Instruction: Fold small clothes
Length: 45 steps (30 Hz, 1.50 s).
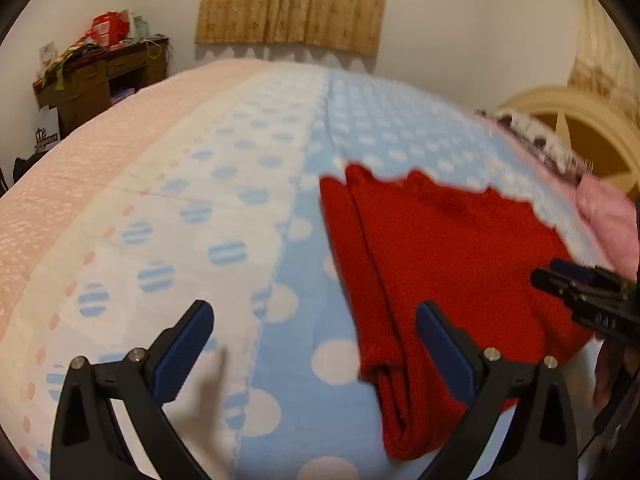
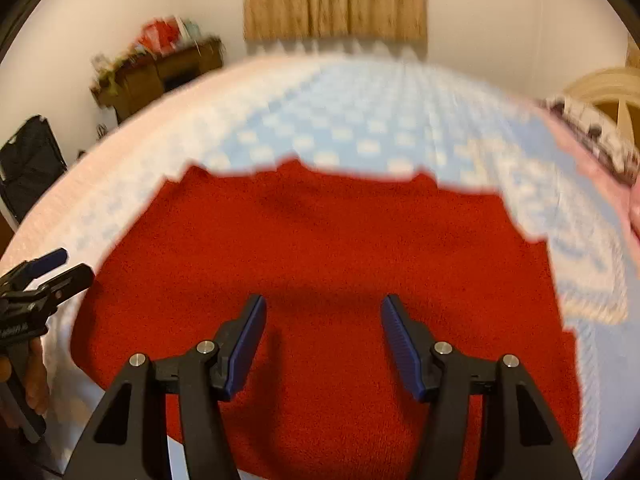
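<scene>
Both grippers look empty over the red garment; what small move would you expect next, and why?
Probably lower the right gripper onto the red garment's near edge and pinch it: its jaws stand open above the cloth, holding nothing, and the left gripper is open too.

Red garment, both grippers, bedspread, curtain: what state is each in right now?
Red garment: lying on the bed, left side folded in, ungripped.
Left gripper: open, empty.
Right gripper: open, above the garment, empty.
Bedspread: spread flat.
Curtain: drawn closed.

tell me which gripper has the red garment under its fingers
The right gripper: it hangs open over the red garment. The left gripper is over the dotted bedspread.
</scene>
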Each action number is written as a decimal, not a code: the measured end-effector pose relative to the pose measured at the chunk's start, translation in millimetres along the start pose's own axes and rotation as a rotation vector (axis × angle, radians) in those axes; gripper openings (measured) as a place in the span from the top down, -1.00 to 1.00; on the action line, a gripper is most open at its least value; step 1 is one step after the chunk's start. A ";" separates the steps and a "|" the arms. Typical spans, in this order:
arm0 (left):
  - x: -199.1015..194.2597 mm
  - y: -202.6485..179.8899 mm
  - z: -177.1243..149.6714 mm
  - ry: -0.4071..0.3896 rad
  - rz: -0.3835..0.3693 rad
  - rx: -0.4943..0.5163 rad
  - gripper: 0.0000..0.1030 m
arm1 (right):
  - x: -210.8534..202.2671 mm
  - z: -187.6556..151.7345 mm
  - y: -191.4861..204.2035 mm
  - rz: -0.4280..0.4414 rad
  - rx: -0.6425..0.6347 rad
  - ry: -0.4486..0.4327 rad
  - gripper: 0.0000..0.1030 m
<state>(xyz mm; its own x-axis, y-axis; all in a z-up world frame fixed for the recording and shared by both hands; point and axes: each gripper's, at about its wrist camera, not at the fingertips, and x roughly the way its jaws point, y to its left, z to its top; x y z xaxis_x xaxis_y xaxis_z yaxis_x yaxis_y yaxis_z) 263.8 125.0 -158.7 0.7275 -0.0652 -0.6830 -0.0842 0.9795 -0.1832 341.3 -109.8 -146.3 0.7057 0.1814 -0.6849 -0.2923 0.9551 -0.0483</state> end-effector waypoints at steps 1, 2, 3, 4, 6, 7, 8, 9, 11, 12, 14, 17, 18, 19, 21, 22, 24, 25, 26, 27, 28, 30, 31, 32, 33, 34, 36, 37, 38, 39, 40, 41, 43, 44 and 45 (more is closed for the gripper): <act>0.5 0.3 4.0 -0.004 -0.002 -0.005 -1.00 | 1.6 7.3 -2.2 -0.015 0.001 -0.012 -0.18; 2.9 -1.5 8.9 -0.002 0.004 -0.002 -1.00 | 7.2 13.9 -6.3 -0.018 0.011 0.000 -0.18; 7.0 -5.3 13.2 0.002 0.010 0.009 -1.00 | 18.4 20.8 -12.4 -0.011 0.027 0.037 -0.18; 14.1 -11.9 17.8 0.015 0.014 0.036 -1.00 | 38.6 26.3 -21.0 0.000 0.050 0.121 -0.18; 32.1 -26.3 25.0 0.037 0.072 0.111 -1.00 | 87.0 25.1 -40.6 0.021 0.110 0.334 -0.19; 40.7 -31.4 26.5 0.035 0.120 0.143 -1.00 | 90.9 30.6 -46.5 0.028 0.110 0.278 -0.22; 51.2 -34.0 27.5 0.045 0.159 0.169 -1.00 | 97.8 35.4 -45.8 -0.035 0.066 0.283 -0.22; 58.3 -35.8 27.5 0.056 0.182 0.184 -1.00 | 101.3 37.1 -44.1 -0.064 0.041 0.284 -0.22; 67.7 -32.3 26.9 0.079 0.177 0.176 -1.00 | 104.7 41.7 -41.3 -0.075 0.037 0.265 -0.23; 66.7 -29.3 28.0 0.078 0.169 0.157 -1.00 | 103.5 42.6 -41.0 -0.077 0.044 0.255 -0.23; 56.7 -22.0 30.3 0.062 0.136 0.124 -1.00 | 96.2 40.2 -41.2 -0.075 0.073 0.229 -0.23; 35.3 -9.6 32.0 0.004 0.103 0.102 -1.00 | 71.5 33.7 -34.0 -0.049 0.097 0.160 -0.23; 30.8 -4.8 33.8 -0.004 0.094 0.098 -1.00 | 61.0 30.0 -26.3 -0.020 0.095 0.132 -0.23; 26.6 1.1 36.1 -0.009 0.079 0.092 -1.00 | 51.4 26.2 -18.0 0.004 0.086 0.113 -0.23; 23.9 14.2 42.7 -0.003 0.050 0.074 -1.00 | 30.1 13.7 7.9 0.055 0.032 0.082 -0.23; 24.6 18.1 45.0 0.004 0.041 0.069 -1.00 | 18.3 5.6 23.2 0.077 -0.009 0.067 -0.24; 26.3 27.2 50.1 0.018 0.018 0.044 -1.00 | 0.7 -8.3 52.4 0.113 -0.091 0.049 -0.24; 27.1 31.1 52.2 0.020 0.006 0.030 -1.00 | -6.8 -15.0 67.0 0.131 -0.135 0.045 -0.24; 28.7 33.6 53.7 0.027 -0.008 0.019 -1.00 | -14.1 -21.8 81.1 0.142 -0.176 0.038 -0.24; 30.8 36.0 54.7 0.040 -0.032 0.003 -1.00 | -20.6 -27.8 94.7 0.149 -0.219 0.029 -0.24; 33.1 37.5 55.5 0.053 -0.055 -0.015 -1.00 | -24.4 -31.9 104.2 0.152 -0.250 0.022 -0.24; 39.6 36.8 55.5 0.083 -0.090 -0.038 -1.00 | -28.5 -40.0 125.3 0.151 -0.308 0.011 -0.24; 43.3 35.6 55.1 0.100 -0.115 -0.049 -1.00 | -30.0 -43.4 134.3 0.154 -0.339 0.005 -0.24; 46.5 34.2 54.2 0.111 -0.130 -0.062 -1.00 | -31.0 -47.2 143.5 0.154 -0.376 -0.003 -0.24; 48.5 32.9 53.7 0.120 -0.141 -0.069 -1.00 | -30.2 -50.8 150.1 0.147 -0.405 -0.008 -0.24; 51.7 30.7 53.4 0.133 -0.159 -0.075 -1.00 | -29.1 -54.1 155.3 0.138 -0.430 -0.010 -0.24; 58.1 27.2 53.6 0.155 -0.192 -0.091 -1.00 | -23.2 -59.3 163.9 0.116 -0.473 -0.011 -0.24; 61.4 25.4 54.1 0.162 -0.197 -0.098 -1.00 | -20.2 -61.5 166.6 0.107 -0.490 -0.014 -0.24; 64.9 23.1 54.7 0.171 -0.201 -0.099 -1.00 | -17.9 -63.0 168.0 0.103 -0.500 -0.018 -0.24; 68.2 21.6 55.6 0.180 -0.207 -0.097 -1.00 | -13.4 -64.1 169.3 0.090 -0.510 -0.022 -0.23; 72.0 19.6 56.3 0.188 -0.210 -0.095 -1.00 | -10.9 -64.6 169.8 0.081 -0.518 -0.024 -0.23; 75.9 18.4 57.1 0.193 -0.209 -0.094 -0.96 | -9.6 -65.2 169.4 0.079 -0.521 -0.027 -0.23; 82.3 18.0 58.2 0.205 -0.206 -0.098 -0.94 | -5.2 -65.0 168.4 0.079 -0.521 -0.033 -0.23; 85.2 19.2 58.3 0.206 -0.214 -0.107 -0.91 | -4.8 -65.4 167.6 0.079 -0.521 -0.034 -0.23; 86.0 19.6 58.6 0.198 -0.212 -0.110 -0.90 | -5.2 -65.9 167.5 0.079 -0.521 -0.037 -0.23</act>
<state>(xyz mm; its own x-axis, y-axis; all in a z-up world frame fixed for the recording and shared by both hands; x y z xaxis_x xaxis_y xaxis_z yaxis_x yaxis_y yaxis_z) 364.6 149.8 -179.6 0.5912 -0.3124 -0.7435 -0.0258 0.9141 -0.4046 246.1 33.8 -198.8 0.6886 0.2651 -0.6750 -0.6205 0.6971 -0.3593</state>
